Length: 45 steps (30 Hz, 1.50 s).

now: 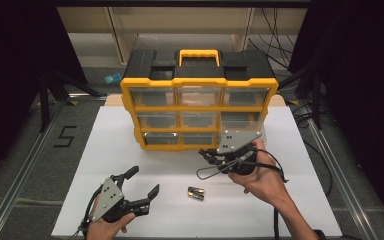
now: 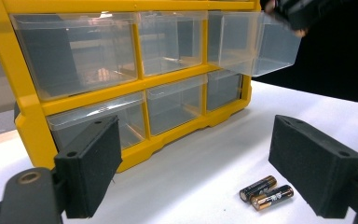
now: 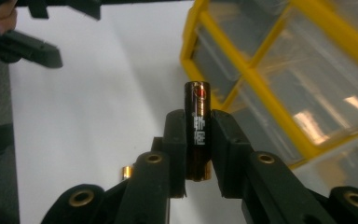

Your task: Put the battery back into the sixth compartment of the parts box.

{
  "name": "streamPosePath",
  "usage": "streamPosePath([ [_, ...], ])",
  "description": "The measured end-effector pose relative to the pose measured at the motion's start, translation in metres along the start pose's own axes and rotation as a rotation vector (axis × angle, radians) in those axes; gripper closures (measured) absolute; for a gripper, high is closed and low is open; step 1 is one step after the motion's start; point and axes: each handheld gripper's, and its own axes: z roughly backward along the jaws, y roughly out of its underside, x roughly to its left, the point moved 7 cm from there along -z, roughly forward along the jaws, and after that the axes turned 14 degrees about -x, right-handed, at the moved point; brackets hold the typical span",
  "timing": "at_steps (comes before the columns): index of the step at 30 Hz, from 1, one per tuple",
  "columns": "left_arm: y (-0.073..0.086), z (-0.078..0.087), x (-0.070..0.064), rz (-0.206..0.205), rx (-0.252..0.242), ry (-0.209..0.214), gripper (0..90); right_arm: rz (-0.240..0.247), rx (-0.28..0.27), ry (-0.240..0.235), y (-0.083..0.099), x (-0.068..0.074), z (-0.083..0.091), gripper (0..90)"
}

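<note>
Black "5" (image 1: 65, 136) marked on grey floor left of worktop, readable from high view. Battery (image 3: 197, 126) clamped in right tool (image 3: 198, 135) carries white print down its dark casing plus small red mark near top; characters too blurred to read. Two batteries (image 2: 266, 192) lying on worktop show gold-and-black label, lettering too small to make out.

White bench (image 1: 130, 130) top w/ metal rails (image 1: 25, 170) along both sides. Grey floor (image 1: 40, 130) beneath, a black "5" (image 1: 65, 136) marked at left. Black curtains (image 1: 15, 55) hang left & right. Pale wood shelving (image 1: 125, 35) at back, cables (image 1: 275, 35) trailing at rear right, small blue item (image 1: 113, 78) on floor.
</note>
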Motion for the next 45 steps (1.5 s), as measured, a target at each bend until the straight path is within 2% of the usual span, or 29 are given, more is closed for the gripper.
streamPosePath([
  [8,0.0,-0.001,0.0,0.005,-0.008,0.003,16.4,-0.03,-0.051,0.08,-0.006,-0.024,0.019,76.8],
  [21,0.0,0.0,0.0,0.002,-0.001,0.0,16.4,-0.073,-0.094,0.196,-0.002,-0.056,0.045,76.8],
  [34,-0.001,0.0,0.0,0.002,-0.001,0.0,16.4,-0.107,-0.089,0.258,0.01,-0.075,0.053,76.8],
  [45,-0.001,0.0,0.0,0.002,-0.001,0.001,16.4,-0.127,-0.062,0.281,0.021,-0.084,0.053,76.7],
])
